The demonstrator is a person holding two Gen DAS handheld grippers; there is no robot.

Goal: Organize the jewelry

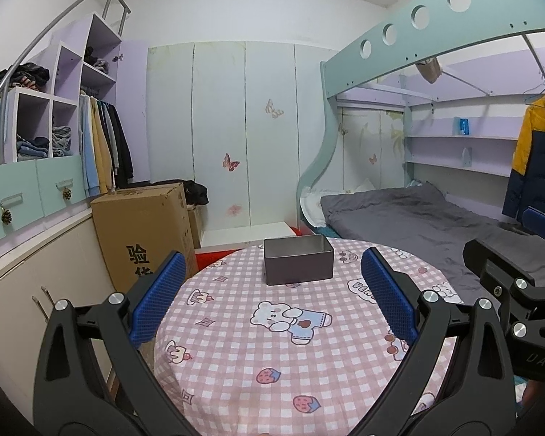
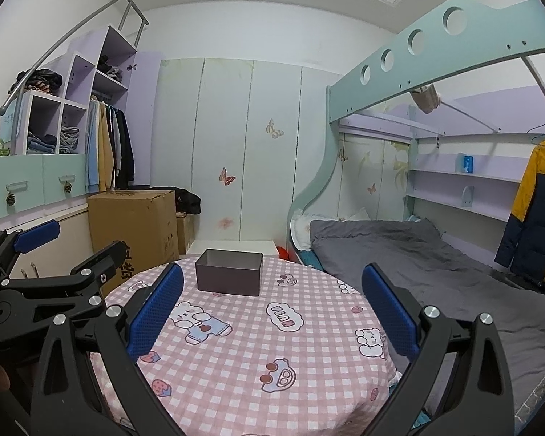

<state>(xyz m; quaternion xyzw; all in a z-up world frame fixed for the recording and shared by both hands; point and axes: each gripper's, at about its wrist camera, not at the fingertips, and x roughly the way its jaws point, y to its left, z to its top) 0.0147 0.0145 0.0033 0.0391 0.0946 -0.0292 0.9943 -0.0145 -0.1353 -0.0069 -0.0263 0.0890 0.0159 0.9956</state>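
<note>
left gripper [image 1: 272,294] and right gripper [image 2: 272,309] hang above the round table [image 1: 236,363], both spread wide and holding nothing. a grey box [image 1: 298,261] sits open-topped at the table's far edge, well apart from both grippers.

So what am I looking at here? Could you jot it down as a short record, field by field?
Setting: a bedroom with a bunk bed and a cardboard box
Table: round table under a pink checked cartoon cloth
On the table: one grey metal box, lid off, toward the far side
Jewelry: none visible
Left gripper: open, holding nothing, above the table's near part
Right gripper: open, holding nothing, beside the left one
</note>
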